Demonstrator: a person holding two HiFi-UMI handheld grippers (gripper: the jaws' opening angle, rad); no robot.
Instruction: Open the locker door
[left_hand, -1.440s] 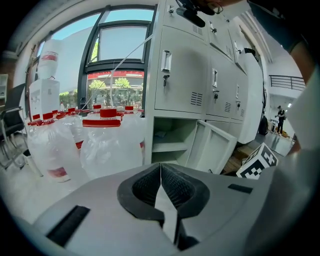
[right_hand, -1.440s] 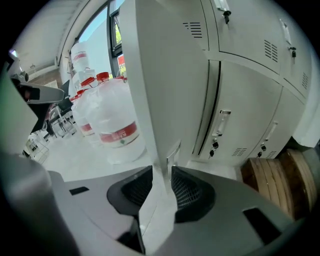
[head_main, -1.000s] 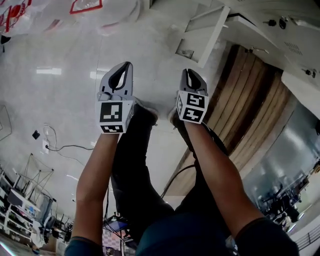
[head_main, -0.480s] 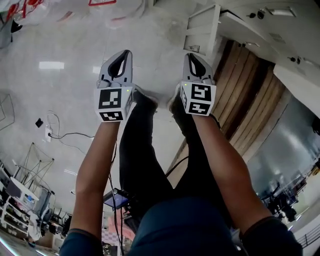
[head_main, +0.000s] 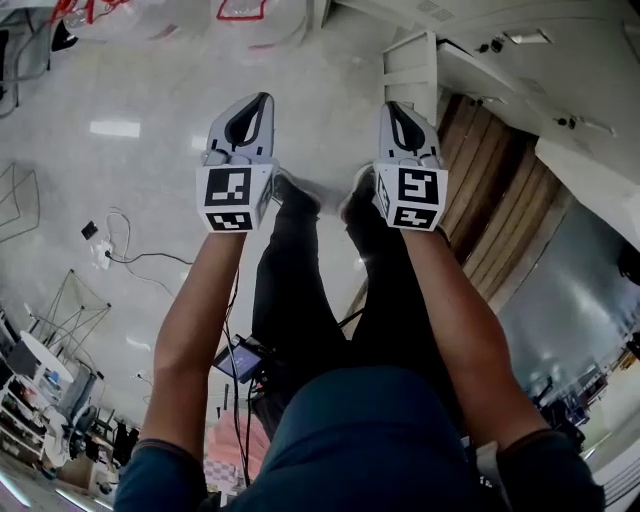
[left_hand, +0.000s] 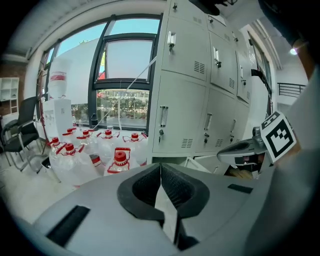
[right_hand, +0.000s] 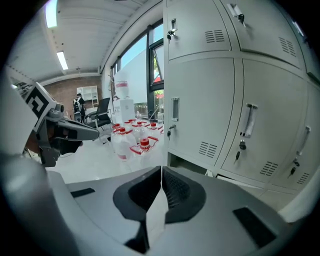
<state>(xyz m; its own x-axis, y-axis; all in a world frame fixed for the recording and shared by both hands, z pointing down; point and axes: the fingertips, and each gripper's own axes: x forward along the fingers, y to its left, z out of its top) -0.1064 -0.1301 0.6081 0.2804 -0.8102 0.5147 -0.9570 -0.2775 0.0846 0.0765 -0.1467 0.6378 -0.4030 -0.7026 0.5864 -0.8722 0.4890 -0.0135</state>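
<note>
both grippers have come up over the last second. in the head view the left gripper (head_main: 258, 100) and the right gripper (head_main: 393, 106) now sit nearer 12 o'clock, side by side above my legs (head_main: 320, 290). the right one's marker cube (head_main: 412, 198) has rolled to face me more squarely. the right fingers (right_hand: 175, 190) have just been closing and now meet with nothing between them. the left fingers (left_hand: 177, 185) are pressed together too, also empty.

the lift brings the lockers (left_hand: 182, 107) level with the cameras. in the right gripper view the nearest locker door (right_hand: 202, 100) fills 12 to 1 o'clock and looks shut. its upright handle (right_hand: 175, 110) is near its left edge, with what looks like a key (right_hand: 170, 131) just below. the handle is well apart from the fingertips. in the left gripper view the lockers stand at 1 o'clock and a cluster of red-capped water jugs (left_hand: 116, 161) at 9 o'clock.

i read this as the approach only, with no door touched yet. i cannot tell which door is the target. shut fingers cannot take a handle, so they will have to spread first or hook it edge-on.
</note>
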